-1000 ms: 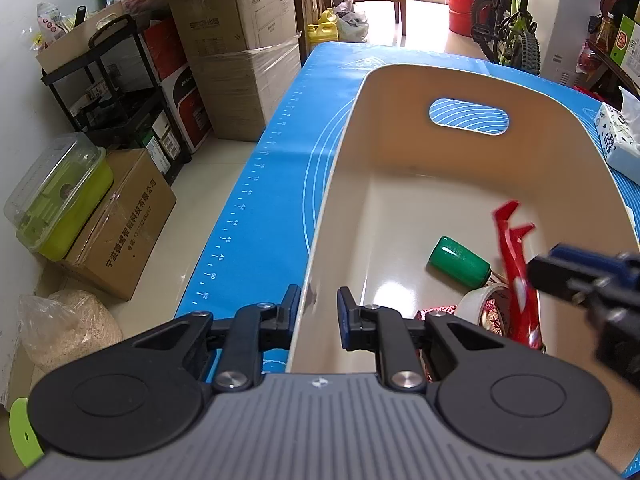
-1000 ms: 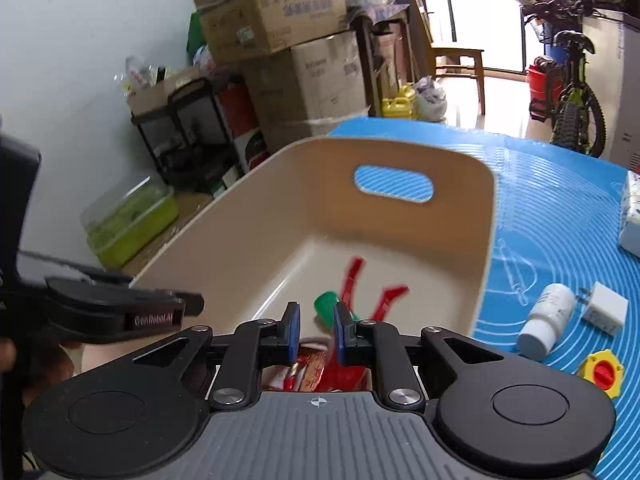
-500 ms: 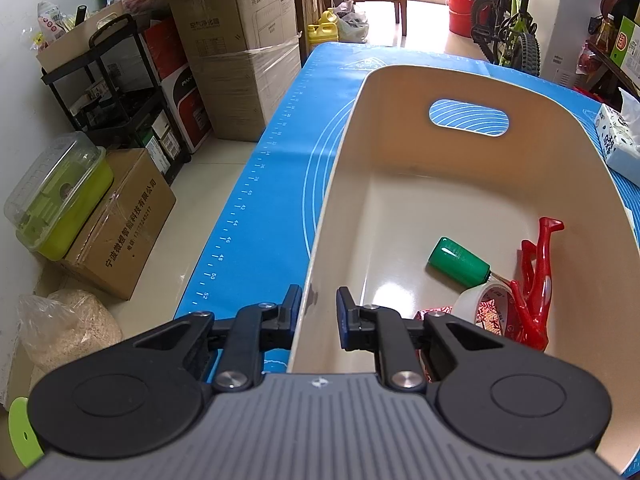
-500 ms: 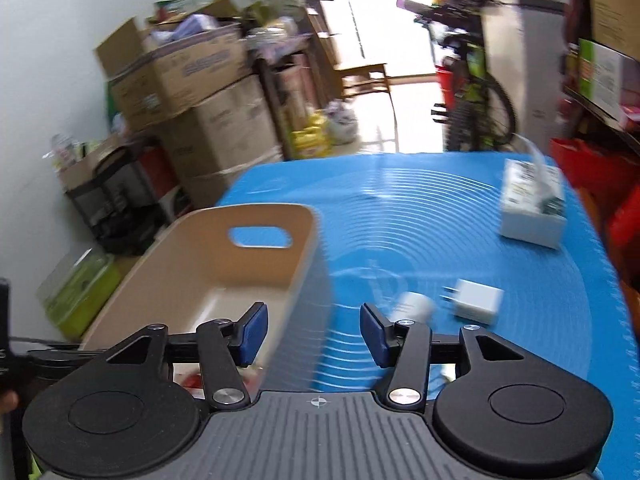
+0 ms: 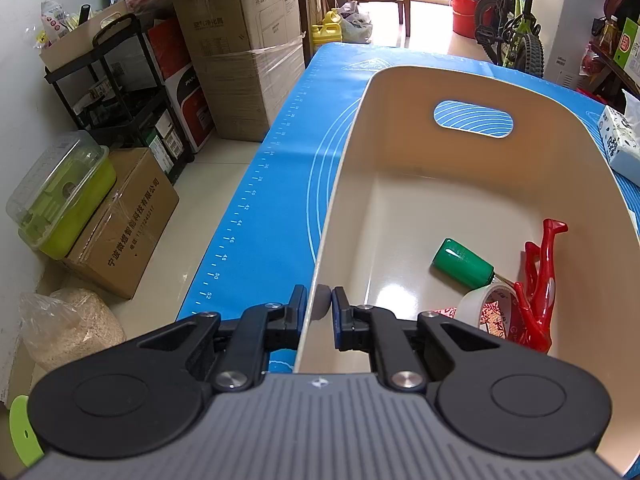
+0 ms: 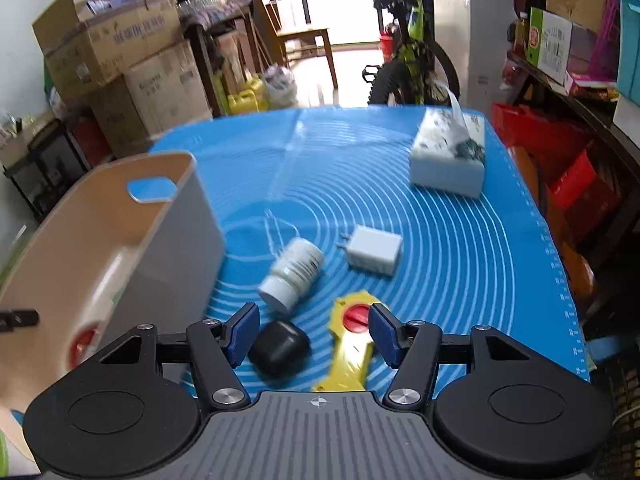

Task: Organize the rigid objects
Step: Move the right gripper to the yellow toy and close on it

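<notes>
While the left gripper (image 5: 319, 307) pinches the beige bin's (image 5: 400, 80) near rim, the empty right gripper (image 6: 313, 330) is opening.
Centring over the black case (image 6: 279, 347), beside the yellow tool (image 6: 352, 344) at the mat's (image 6: 460, 260) near edge, should avoid snagging both.

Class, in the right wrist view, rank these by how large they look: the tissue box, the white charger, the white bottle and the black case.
1. tissue box, largest, though farthest away.
2. white bottle.
3. white charger and black case: they look alike, and the case lies nearer the camera, so I leave them unranked.
</notes>
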Available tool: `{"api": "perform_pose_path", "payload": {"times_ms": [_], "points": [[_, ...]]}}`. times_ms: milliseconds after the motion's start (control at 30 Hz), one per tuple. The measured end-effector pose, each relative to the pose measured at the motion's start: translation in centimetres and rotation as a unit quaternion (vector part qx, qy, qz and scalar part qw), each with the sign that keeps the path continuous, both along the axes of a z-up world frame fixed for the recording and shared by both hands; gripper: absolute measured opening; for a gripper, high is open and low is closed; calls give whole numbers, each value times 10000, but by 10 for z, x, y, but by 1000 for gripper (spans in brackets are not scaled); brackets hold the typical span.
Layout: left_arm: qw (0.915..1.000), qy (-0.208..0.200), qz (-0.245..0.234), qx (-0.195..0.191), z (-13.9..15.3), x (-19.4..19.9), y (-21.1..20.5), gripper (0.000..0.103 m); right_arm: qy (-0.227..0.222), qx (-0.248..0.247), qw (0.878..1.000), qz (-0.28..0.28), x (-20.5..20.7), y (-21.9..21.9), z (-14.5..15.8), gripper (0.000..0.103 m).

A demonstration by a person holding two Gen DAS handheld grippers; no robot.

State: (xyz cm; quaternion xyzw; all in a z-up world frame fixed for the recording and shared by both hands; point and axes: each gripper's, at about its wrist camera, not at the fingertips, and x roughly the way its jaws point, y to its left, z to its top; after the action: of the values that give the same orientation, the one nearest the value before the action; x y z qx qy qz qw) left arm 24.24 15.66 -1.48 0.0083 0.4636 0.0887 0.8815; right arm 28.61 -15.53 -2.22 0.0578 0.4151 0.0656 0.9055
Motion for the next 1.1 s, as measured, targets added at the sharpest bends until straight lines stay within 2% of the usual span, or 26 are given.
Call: {"api": "perform_pose_path", "payload": {"times_ms": [367, 667, 767, 900, 1000, 1100], "points": [[10000, 0, -2, 6, 0, 0, 0, 15, 558, -298, 9980, -9, 9, -6, -33, 70], [10000, -2, -14, 20, -1, -1, 0, 15, 517, -725, 9959, -138, 22, 4, -56, 70], [10000, -3, -16, 24, -1, -1, 0, 15, 653, -783, 9947, -133, 25, 5, -66, 69], [10000, -4, -23, 30, -1, -1, -1, 16, 525, -766, 9957, -47, 22, 7, -65, 54], [10000, -3, -22, 30, -1, -1, -1, 16, 506, -734, 9960, -90, 22, 5, -64, 37], [10000, -6, -30, 45, -2, -1, -1, 16, 528, -681, 9962, -119, 22, 3, -62, 36]]}}
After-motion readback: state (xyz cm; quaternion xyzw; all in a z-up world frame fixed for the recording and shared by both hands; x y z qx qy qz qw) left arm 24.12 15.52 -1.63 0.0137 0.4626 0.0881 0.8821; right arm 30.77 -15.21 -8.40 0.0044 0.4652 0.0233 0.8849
